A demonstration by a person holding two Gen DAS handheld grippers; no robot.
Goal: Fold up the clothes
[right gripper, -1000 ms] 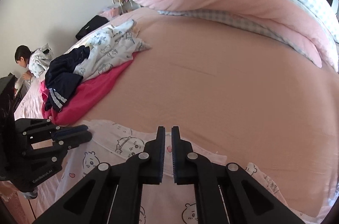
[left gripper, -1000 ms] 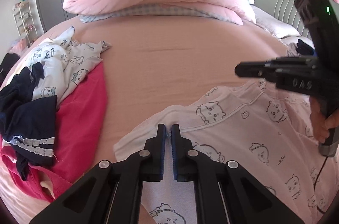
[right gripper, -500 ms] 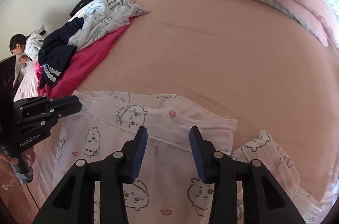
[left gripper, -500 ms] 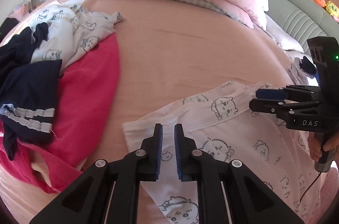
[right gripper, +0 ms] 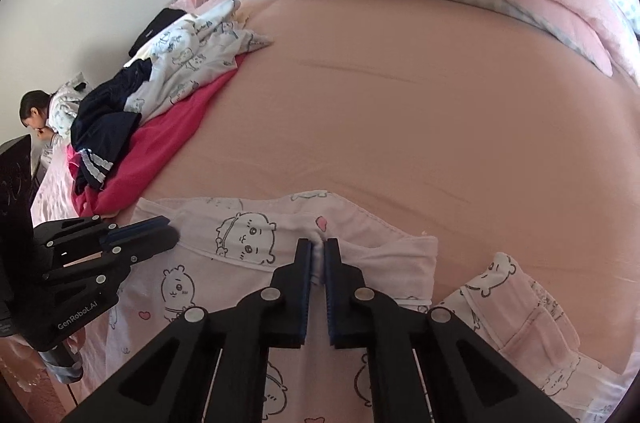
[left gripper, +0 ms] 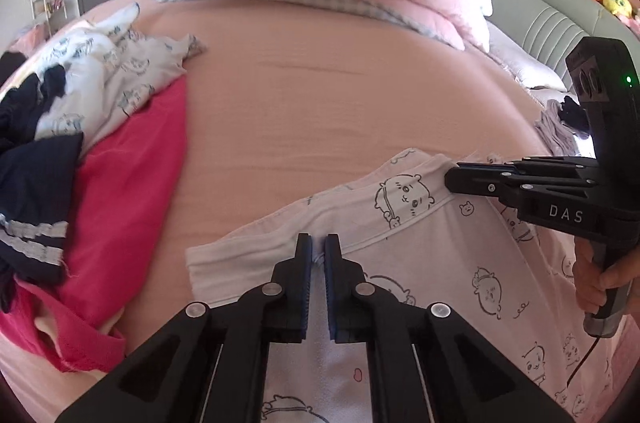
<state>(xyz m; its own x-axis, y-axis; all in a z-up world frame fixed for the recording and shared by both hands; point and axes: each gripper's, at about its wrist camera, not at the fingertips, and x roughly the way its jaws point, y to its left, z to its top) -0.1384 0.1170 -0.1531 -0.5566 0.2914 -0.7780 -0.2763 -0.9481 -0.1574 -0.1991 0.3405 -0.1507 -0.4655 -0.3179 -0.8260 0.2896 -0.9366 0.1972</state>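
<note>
Both claws, left claw (left gripper: 318,255) and right claw (right gripper: 319,257), pinch the pink pyjama top (left gripper: 440,263) hem near the bed's (left gripper: 320,103) front edge; lifting evenly should keep the fold straight.

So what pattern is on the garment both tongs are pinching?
Pale pink garment printed with outlined cartoon animal faces and small hearts; clearest in the right wrist view.

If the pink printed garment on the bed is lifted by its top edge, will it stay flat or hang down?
The pink garment will probably hang limp: its thin cloth already puckers where each hand-held gripper pinches it. It looks light, so it should rise easily. Its folded part at the right edge may fall open.
</note>
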